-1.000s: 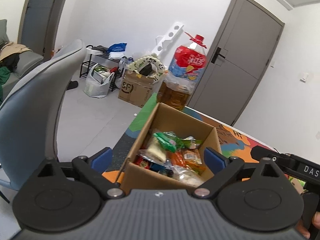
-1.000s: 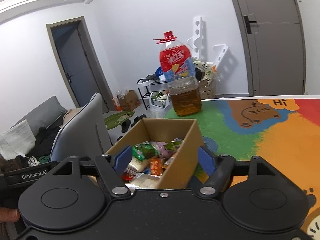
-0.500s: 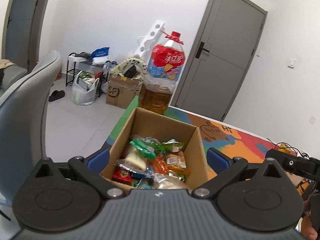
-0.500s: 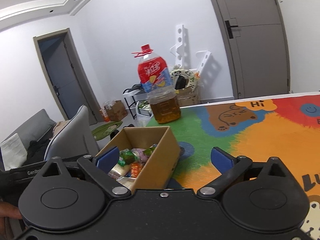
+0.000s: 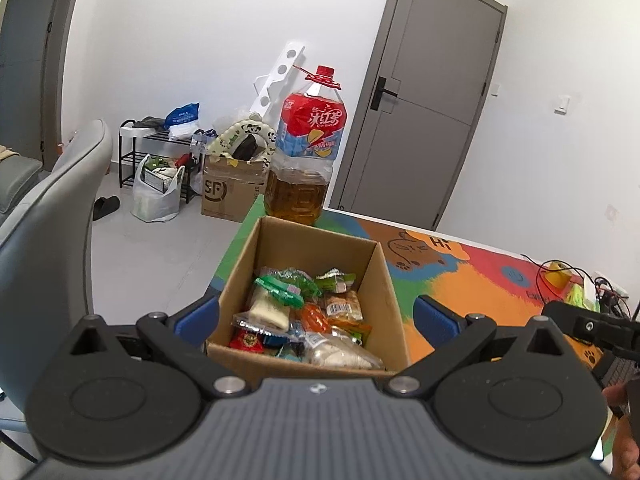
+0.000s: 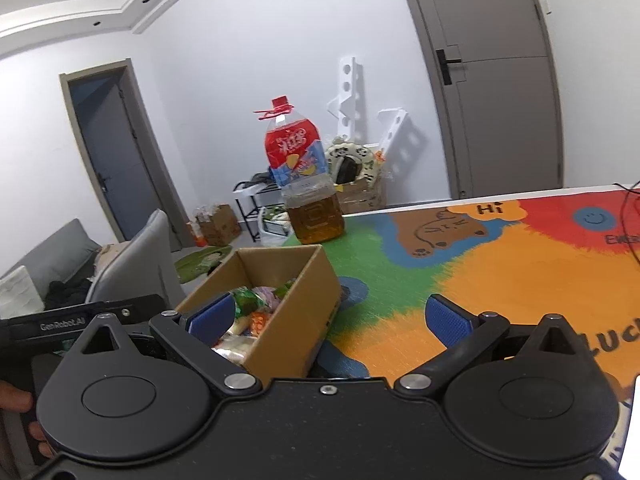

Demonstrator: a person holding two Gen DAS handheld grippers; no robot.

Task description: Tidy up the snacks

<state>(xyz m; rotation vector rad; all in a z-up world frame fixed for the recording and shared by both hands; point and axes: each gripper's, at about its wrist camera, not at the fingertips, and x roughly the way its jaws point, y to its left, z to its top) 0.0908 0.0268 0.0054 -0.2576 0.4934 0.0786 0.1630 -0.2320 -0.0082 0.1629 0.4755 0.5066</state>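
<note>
**Snack box at the table's corner, both grippers wide and empty**

The cardboard box (image 5: 308, 280) sits by the table's (image 6: 500, 280) far left corner, packed with wrapped snacks (image 5: 304, 312). Just behind it, at the far edge, stands a big oil bottle (image 5: 306, 152). The left gripper (image 5: 316, 316) hovers with its jaws spread wide either side of the box, gripping nothing. The right gripper (image 6: 328, 316) is equally wide and empty, straddling the box's right wall. A grey chair (image 5: 52, 216) stands off the table's left edge.

Bright, even indoor light; soft shadows only. Strong fisheye bending at the edges, dark vignette in the corners. Slight motion blur across the right wrist view.
</note>
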